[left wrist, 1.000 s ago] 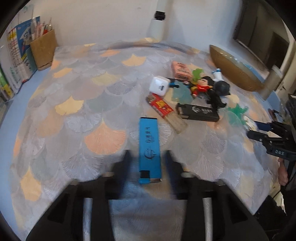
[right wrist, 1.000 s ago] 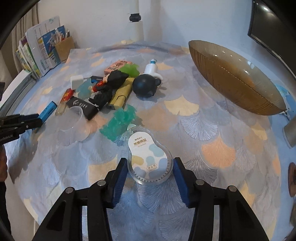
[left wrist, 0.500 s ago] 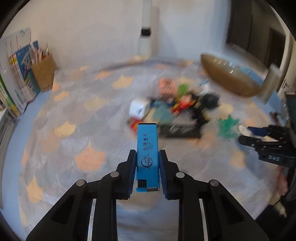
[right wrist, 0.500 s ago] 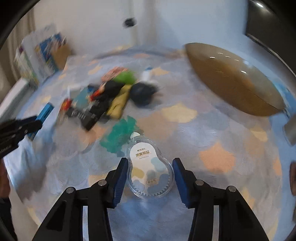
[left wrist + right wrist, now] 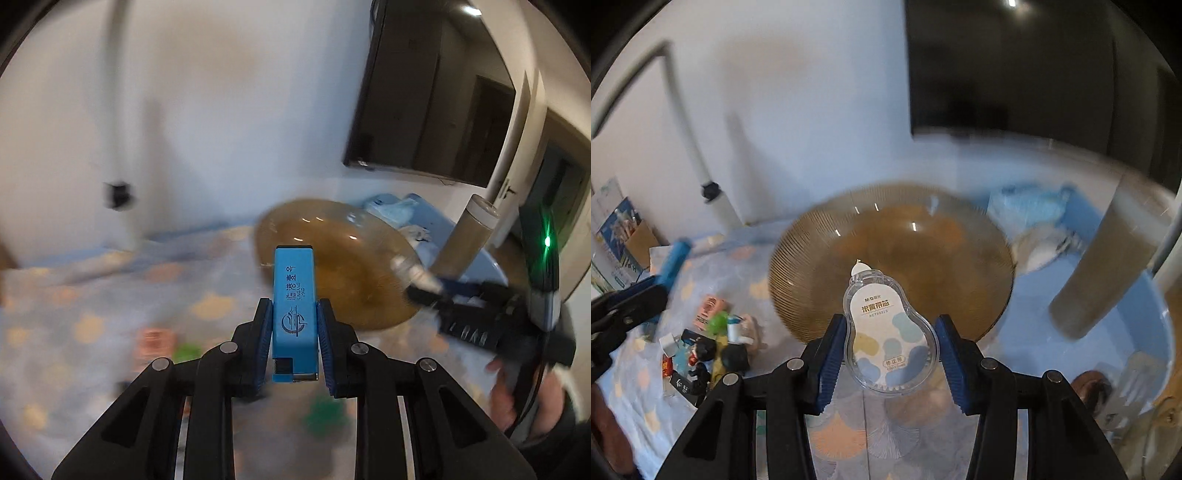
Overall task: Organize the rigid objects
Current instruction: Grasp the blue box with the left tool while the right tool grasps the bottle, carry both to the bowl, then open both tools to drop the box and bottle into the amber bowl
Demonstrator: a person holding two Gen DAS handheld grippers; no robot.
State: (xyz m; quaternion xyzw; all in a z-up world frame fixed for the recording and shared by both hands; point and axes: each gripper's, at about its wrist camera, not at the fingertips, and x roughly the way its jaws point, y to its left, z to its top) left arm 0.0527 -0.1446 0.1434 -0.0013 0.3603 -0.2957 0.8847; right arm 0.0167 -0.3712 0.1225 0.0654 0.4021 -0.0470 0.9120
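**Mia:** Looking at the blue box (image 5: 294, 295), it sits tight between the two fingers of the left gripper (image 5: 294, 345). The blue pads press on both of its long sides. It is up in the air, with its far end in front of the brown bowl (image 5: 354, 273).

**Ben:** And the other one?

**Mia:** The right gripper (image 5: 891, 347) squeezes the clear tape case (image 5: 891, 332). The case is shaped like a pear, with a white tip (image 5: 860, 267) pointing at the bowl. Both pads touch its wide round part. It is up off the table too, and the bowl shows behind it.

**Ben:** Where is the bowl?

**Mia:** On the table (image 5: 849, 435), which has a cloth with fan shapes in grey, orange and blue. The bowl is wide and has thin lines all around its rim.

**Ben:** What else is there?

**Mia:** A pile of little things (image 5: 709, 347) lies left of the bowl. I see a pink box, something green, a white cube and a black round thing, all close together. It is too blurry to tell more. A tall grey tube (image 5: 1104, 273) stands to the right of the bowl. A dark screen (image 5: 1015, 70) hangs on the white wall. A person's hand (image 5: 517, 391) holds the right gripper.
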